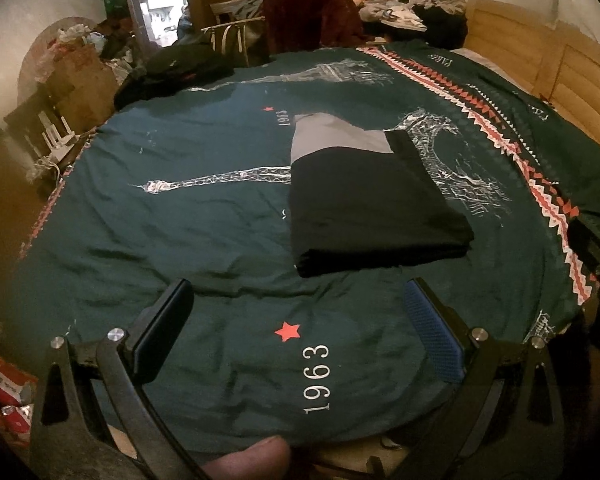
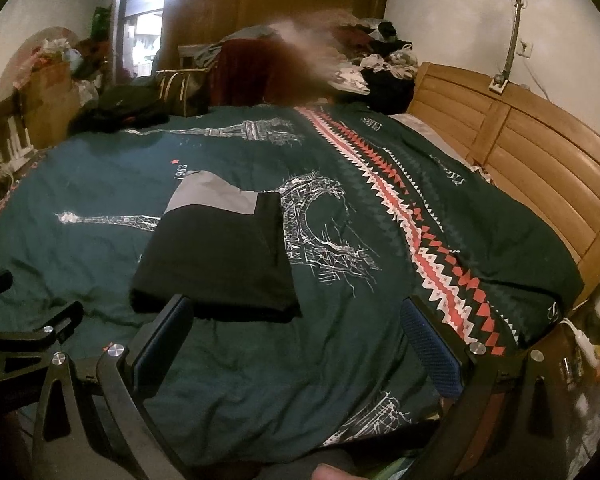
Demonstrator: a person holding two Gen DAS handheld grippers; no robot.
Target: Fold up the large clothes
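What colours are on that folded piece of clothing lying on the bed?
The folded garment is mostly black with a grey panel at its far end, clearest in the left wrist view.

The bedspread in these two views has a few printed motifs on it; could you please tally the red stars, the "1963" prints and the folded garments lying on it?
Red stars: 2
"1963" prints: 2
Folded garments: 1, black and grey
Total: 5

A blurred patch (image 2: pixel 300 44) hides the far clothes pile (image 2: pixel 380 60).
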